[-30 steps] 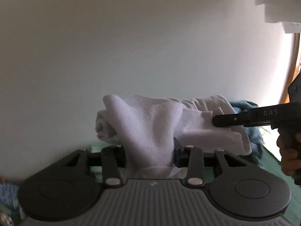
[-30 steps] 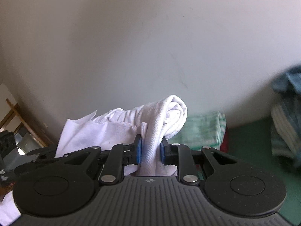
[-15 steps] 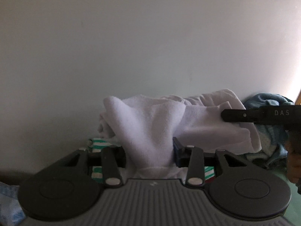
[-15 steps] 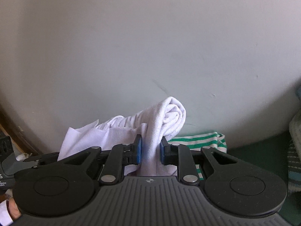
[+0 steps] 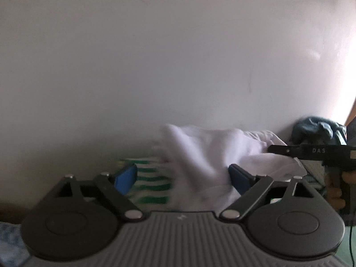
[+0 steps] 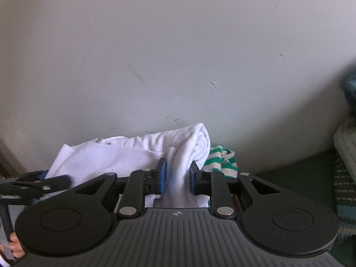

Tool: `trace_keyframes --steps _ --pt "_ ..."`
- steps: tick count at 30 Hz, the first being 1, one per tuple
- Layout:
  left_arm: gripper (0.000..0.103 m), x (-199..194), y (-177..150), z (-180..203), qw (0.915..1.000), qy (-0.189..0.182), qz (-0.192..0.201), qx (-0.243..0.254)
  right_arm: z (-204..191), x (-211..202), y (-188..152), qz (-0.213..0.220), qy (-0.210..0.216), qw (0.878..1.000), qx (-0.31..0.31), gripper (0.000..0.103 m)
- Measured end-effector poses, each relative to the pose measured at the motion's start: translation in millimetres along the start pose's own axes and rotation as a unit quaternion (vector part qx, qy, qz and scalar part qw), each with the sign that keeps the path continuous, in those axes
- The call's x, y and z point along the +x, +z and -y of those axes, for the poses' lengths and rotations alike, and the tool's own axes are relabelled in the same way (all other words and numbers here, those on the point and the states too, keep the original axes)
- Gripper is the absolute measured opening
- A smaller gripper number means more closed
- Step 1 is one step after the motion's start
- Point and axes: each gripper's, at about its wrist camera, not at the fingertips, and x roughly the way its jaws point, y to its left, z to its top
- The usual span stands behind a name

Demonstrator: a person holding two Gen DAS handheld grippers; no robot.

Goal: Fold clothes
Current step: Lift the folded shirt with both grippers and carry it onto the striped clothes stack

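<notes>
Left hand-held gripper (image 5: 182,178) now spread, white garment (image 6: 178,151) bunched

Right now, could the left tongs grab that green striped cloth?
Probably yes: the left tongs stand open, and the green striped cloth shows between them, though the white garment overlaps its right side.
</notes>
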Motion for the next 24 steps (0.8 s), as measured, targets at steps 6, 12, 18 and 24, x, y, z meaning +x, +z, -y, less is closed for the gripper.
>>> trace_keyframes --steps 6,12,18,24 --pt "0.073 -55 8 5 0.9956 0.054 0.074 0.021 -16 -33 7 0.09 -0.03 0.995 -0.029 0.029" --pt "0.072 -27 0 66 0.9959 -0.006 0.077 0.047 -57 -51 -5 0.094 0.041 0.992 -0.078 0.027" --pt "0.067 45 -25 57 0.9948 0.078 -0.01 0.066 -71 -27 -30 0.051 0.017 0.991 -0.121 0.026" --pt "0.09 65 -41 35 0.9961 0.074 -0.029 0.038 -61 5 -33 0.037 0.004 0.991 -0.13 0.024"
